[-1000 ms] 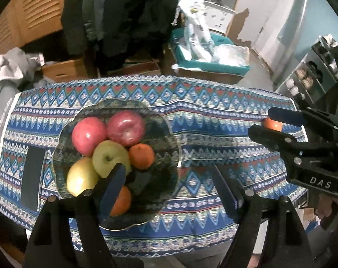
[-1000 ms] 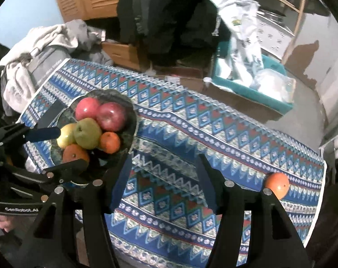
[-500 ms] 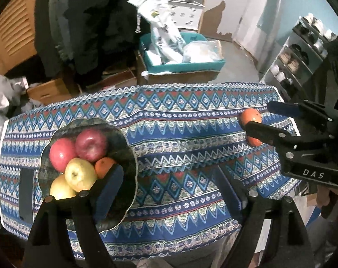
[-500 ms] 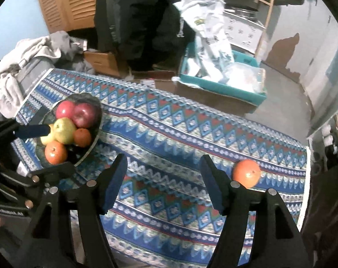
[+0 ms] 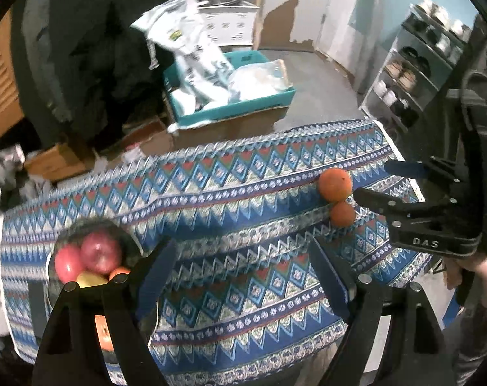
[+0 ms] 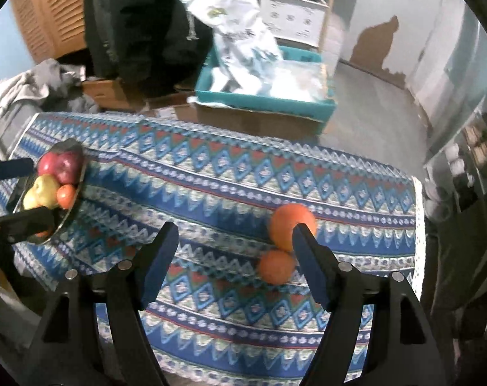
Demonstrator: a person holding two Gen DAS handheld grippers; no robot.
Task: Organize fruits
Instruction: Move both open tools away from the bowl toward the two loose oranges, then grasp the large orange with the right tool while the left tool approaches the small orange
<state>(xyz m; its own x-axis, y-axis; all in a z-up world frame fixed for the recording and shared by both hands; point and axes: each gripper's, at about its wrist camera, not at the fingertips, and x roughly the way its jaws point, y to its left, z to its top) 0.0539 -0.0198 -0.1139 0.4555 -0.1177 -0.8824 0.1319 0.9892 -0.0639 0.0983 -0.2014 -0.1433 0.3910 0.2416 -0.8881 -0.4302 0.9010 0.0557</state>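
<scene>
Two round oranges lie touching on the right part of the cloth: the large orange farther away, with a matte, faintly dimpled skin, and the small orange just nearer and a little left of it. Well apart from them, at the left end, sits the bowl, a shallow dish of dark, glossy glass with a wavy rim, heaped with smooth fruit: two red apples, yellow-green apples and a small tangerine, with another orange fruit low in it, partly hidden in the left wrist view. The cloth is a woven-looking fabric in bands of blue, white and red diamonds and zigzags, draped over the table's edges. The right gripper hangs above the cloth with its jaws opening, already wide; its black fingers end in flat blue pads, and the right pad overlaps the large orange in view, though neither orange sits between the pads. The left gripper stands wide and empty above the cloth, right of the bowl, built the same way. A hand shows at the right gripper's black grip. Beyond the far edge stand a teal crate of crinkled white bags on cardboard boxes, dark hanging coats, a slatted wooden door and a metal shoe rack at right.
</scene>
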